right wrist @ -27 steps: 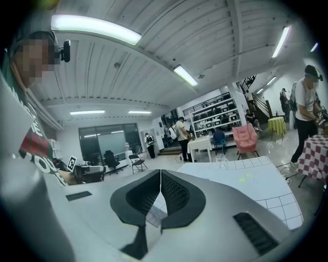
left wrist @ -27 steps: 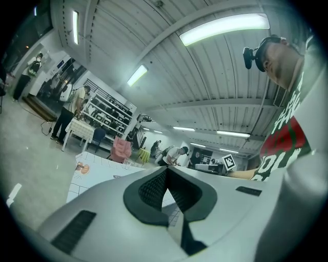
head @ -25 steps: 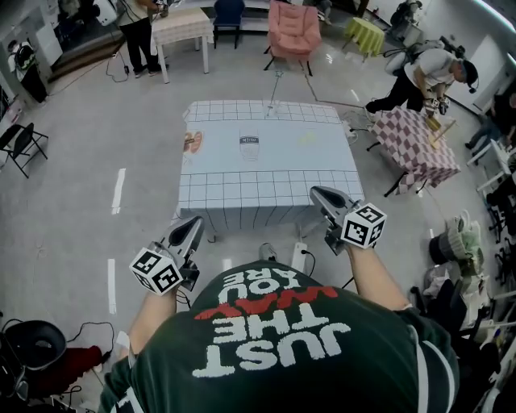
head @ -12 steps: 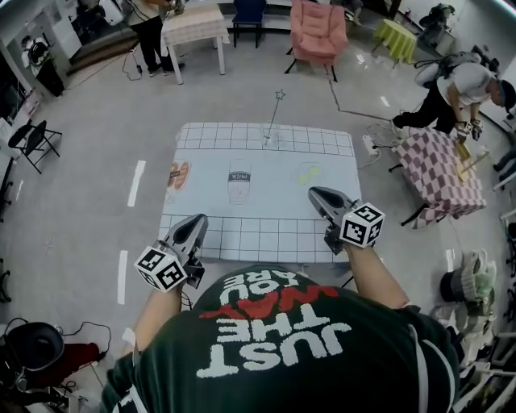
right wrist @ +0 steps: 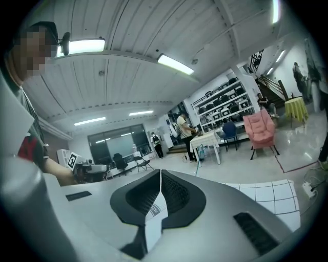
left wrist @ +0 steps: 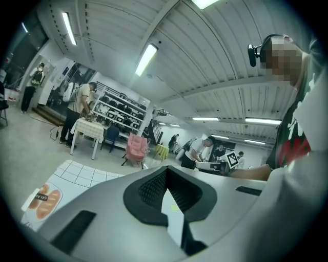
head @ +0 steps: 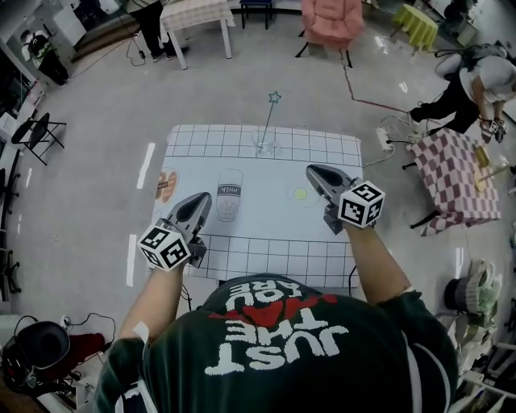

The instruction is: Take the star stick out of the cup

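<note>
A clear cup [head: 263,148] stands near the far edge of the white table [head: 266,234] with the grid border. The star stick [head: 269,118] leans out of it, and its teal star [head: 274,97] is above the far edge. My left gripper [head: 201,200] is shut and hovers over the table's near left, beside a printed milk-cup picture [head: 229,193]. My right gripper [head: 311,170] is shut too, with nothing in it, over the right side and short of the cup. In both gripper views the jaws [left wrist: 166,173] [right wrist: 160,173] meet at their tips.
A bread picture [head: 166,184] and a yellow dot [head: 300,193] are printed on the cloth. A checked table [head: 451,165] with a person bent over it stands to the right. A pink armchair [head: 332,16] is beyond, a black folding chair [head: 36,133] is left, and a black bin [head: 40,343] is near left.
The table has come nearer in the head view. Both grippers, earlier short of its front edge, are now over the cloth. Both stay shut.
</note>
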The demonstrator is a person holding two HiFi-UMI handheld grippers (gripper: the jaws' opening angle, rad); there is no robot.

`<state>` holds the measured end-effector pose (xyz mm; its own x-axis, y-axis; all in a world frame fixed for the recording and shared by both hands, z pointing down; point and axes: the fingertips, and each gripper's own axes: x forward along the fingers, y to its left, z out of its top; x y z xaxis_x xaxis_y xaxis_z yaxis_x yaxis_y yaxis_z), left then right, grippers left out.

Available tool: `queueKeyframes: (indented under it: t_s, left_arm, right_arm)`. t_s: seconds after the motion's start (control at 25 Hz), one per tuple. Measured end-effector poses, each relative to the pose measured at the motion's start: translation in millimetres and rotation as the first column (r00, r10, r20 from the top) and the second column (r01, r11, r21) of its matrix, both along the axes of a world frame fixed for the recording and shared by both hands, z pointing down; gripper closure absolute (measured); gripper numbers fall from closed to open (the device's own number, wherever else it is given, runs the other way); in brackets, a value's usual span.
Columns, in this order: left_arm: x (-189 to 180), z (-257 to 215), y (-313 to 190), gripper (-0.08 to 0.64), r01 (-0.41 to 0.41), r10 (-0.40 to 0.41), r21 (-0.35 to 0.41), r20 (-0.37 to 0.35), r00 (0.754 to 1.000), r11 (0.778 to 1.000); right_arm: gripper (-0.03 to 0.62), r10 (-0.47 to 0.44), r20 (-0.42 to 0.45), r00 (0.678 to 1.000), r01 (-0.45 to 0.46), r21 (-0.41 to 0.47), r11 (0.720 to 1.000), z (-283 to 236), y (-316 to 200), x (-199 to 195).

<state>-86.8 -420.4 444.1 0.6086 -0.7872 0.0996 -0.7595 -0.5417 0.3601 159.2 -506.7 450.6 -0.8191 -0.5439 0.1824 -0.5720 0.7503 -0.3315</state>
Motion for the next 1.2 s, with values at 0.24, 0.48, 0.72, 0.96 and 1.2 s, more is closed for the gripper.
queueKeyframes:
  t_s: [0.24,0.48,0.72,0.96,1.2]
  left_arm:
    - [-6.4,15.2,-50.7,0.551,-0.065,0.065,0.001,0.013,0.998,0.998]
    - [-18.8,39.7,-98.1,0.551,-0.127,0.127,-0.001,0.019,0.992,0.992]
    - [-21.5,75.7,-141.4,0.551,-0.165,0.166,-0.038,0.031,0.986,0.986]
    - [-17.1,106.3,-173.5,0.551,-0.184,0.186,-0.07,0.023,0.982,0.98]
    - [-10.7,132.1,-192.5,0.551,-0.197,0.199,-0.096,0.004,0.98,0.976]
  right_arm:
    - [0.557,0.073,-0.022,0.997,-0.073,-0.018,0.997,7.9,-44.4,-3.9]
    - [0.545,0.132,-0.062,0.989,-0.134,-0.039,0.99,20.6,-94.7,-22.6]
    - [0.462,0.134,-0.065,0.989,-0.139,-0.088,0.986,44.4,-151.0,-47.4]
    - [0.462,0.115,-0.098,0.988,-0.126,-0.11,0.986,73.5,-197.9,-72.2]
    - [0.462,0.099,-0.092,0.991,-0.111,-0.138,0.984,99.2,-230.2,-87.8]
